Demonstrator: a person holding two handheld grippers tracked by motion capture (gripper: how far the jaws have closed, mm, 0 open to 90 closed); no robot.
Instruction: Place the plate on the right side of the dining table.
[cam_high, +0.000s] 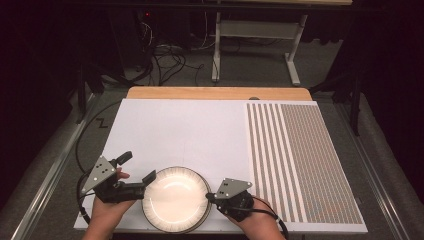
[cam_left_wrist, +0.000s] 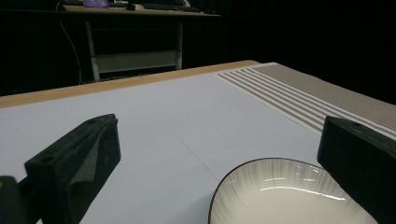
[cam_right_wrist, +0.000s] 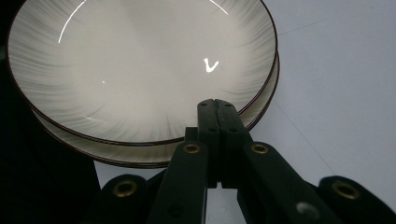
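White tabletop (cam_high: 175, 130) carries two stacked plates (cam_right_wrist: 140, 74) at its near edge. Right gripper (cam_right_wrist: 218, 105), jaws pressed together, pinches the top plate's rim; left gripper (cam_high: 137, 170) hovers alongside, jaws spread wide, holding nothing.

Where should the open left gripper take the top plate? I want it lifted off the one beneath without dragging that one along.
Probably the top plate by its raised rim, from the left gripper's own side. In the right gripper view that rim overhangs the lower plate, leaving a gap for one jaw beneath. The right gripper sits shut at the opposite edge.
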